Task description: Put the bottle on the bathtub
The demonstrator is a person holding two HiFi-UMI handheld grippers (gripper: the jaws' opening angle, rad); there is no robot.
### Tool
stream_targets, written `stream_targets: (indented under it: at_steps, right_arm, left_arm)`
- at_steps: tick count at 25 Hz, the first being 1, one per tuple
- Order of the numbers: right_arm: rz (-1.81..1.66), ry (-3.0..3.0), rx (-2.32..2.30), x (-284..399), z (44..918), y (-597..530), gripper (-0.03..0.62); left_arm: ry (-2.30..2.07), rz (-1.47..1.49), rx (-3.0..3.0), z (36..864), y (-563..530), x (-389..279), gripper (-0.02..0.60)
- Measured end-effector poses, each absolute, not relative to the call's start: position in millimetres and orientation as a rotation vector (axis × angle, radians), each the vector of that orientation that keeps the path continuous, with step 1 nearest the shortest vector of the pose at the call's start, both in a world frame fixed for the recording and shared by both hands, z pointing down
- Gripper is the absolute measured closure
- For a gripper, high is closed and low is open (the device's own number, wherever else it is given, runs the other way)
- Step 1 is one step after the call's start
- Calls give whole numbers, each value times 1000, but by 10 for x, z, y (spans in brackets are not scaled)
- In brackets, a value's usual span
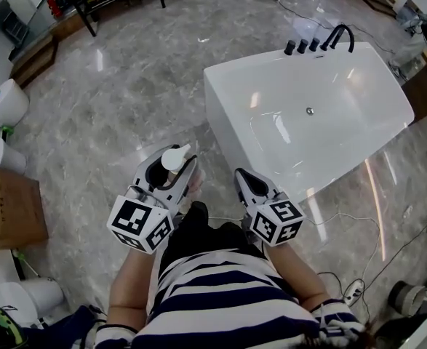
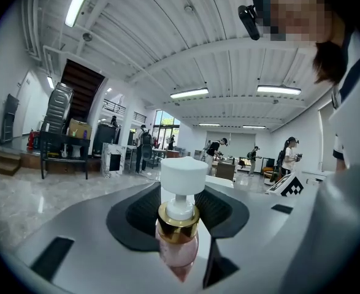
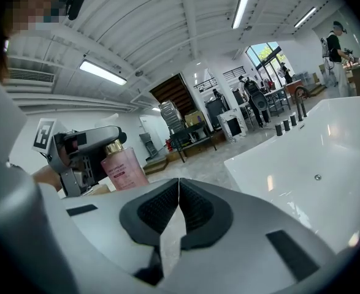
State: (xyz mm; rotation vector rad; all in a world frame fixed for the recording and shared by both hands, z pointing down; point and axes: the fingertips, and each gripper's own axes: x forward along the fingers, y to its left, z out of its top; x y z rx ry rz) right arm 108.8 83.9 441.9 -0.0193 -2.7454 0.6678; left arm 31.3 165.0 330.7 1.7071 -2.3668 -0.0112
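Pink bottle (image 2: 178, 241) with gold collar and white pump head, pinched at its body between the two dark pads of the left gripper (image 1: 175, 169). Stands nearly upright in that grip, pump head and collar rising above the jaws. Jaws spread to about a middle width, pressing on the bottle from both sides. Hangs over the grey marble floor (image 1: 126, 78), near the close corner of the white bathtub (image 1: 224, 86), but not above the tub and not touching it.

On the bottle's side, as seen from the right gripper view, a pale label with small dark print and one short reddish line. Too small to read.

Right gripper (image 1: 240, 174) just beside the left one, a little nearer to the tub. Jaws pressed together at the tips, nothing between them. Points toward the near wall of the tub.

On the cube of each gripper, black and white square markers, no letters.

At the far rim of the tub, a black curved faucet (image 1: 340, 33) with three black knobs (image 1: 302, 46) beside it. On the inner wall, a small round metal fitting (image 1: 310, 110).

Further out, at the left on the floor, a brown cardboard box (image 1: 9, 208). At the bottom of the head view, a dark and white striped shirt (image 1: 220, 297).
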Motion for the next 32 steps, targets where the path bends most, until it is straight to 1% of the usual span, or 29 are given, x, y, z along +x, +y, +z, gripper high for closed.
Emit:
stream_targets:
  at_steps: [6, 11, 23, 32]
  right_arm:
    - [653, -2744, 76, 913, 4411, 672, 566]
    - [654, -2736, 145, 641, 4419, 596, 567]
    - [668, -2714, 371, -143, 4456, 485, 568]
    - [641, -2697, 483, -376, 4443, 391, 568]
  left_arm:
    - [-2300, -46, 1748, 3394, 1489, 92, 403]
    - [-2242, -84, 1785, 3447, 1417, -193, 405]
    - [-2118, -35, 1918, 3477, 1304, -1125, 410]
    - [-2040, -19, 1956, 3667, 1069, -1538, 413]
